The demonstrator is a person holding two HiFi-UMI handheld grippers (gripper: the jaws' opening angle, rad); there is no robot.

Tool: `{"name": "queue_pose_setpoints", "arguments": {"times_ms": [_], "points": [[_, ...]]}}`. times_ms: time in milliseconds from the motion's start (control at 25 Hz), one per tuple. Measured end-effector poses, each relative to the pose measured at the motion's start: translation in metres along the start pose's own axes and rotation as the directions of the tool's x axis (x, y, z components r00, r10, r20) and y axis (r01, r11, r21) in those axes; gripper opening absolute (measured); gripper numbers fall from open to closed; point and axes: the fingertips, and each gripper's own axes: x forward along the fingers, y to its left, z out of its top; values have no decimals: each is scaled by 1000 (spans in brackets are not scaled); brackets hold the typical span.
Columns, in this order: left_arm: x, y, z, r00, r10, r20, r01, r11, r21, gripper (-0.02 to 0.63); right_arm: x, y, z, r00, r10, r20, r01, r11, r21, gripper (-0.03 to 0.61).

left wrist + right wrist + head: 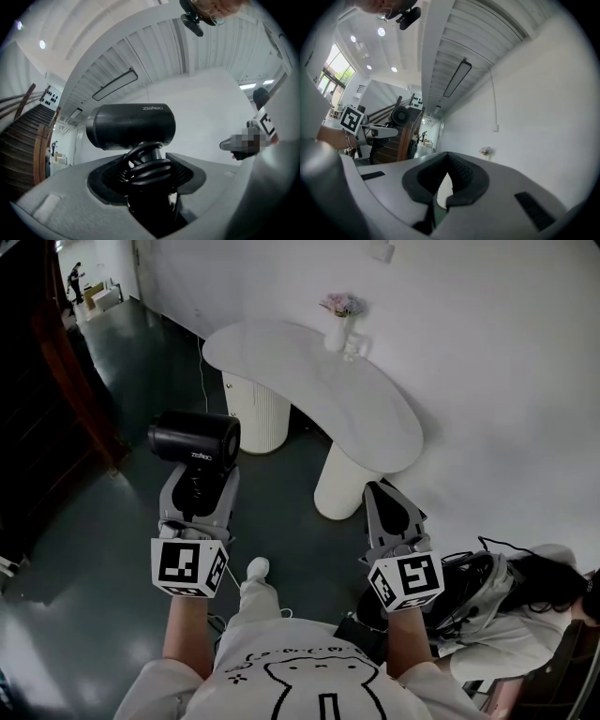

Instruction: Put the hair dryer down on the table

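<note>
Left gripper [199, 480] jaws clamped on the handle of the black cylindrical hair dryer [194, 440]; handle has a black cord coiled round it (clear in the left gripper view). Dryer barrel lies crosswise above the jaws, upright on its handle. Dryer is in the air over the dark glossy floor [103, 549], short of the white kidney-shaped table [309, 381] and off its near-left edge, not touching it. Right gripper [382, 499] jaws together at the tips, nothing between them; it sits off the table's near-right end, beside one of the table's ribbed white column legs [339, 486]. On the table's far edge, against the white wall [469, 324]: small white vase with pale flowers [339, 326]. A seated person in white [525, 615] is to the right of the right gripper, well clear of the table.
</note>
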Motion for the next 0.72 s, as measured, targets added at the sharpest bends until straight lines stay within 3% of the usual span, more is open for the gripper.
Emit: {"name": "queue_pose_setpoints", "arguments": {"times_ms": [320, 720], "points": [[111, 58, -35, 996, -81, -37, 80, 997, -16, 249, 108, -20, -24, 996, -43, -83, 39, 998, -47, 0], [235, 140, -71, 986, -143, -84, 139, 989, -45, 249, 238, -51, -34, 983, -120, -142, 118, 993, -23, 0]]}}
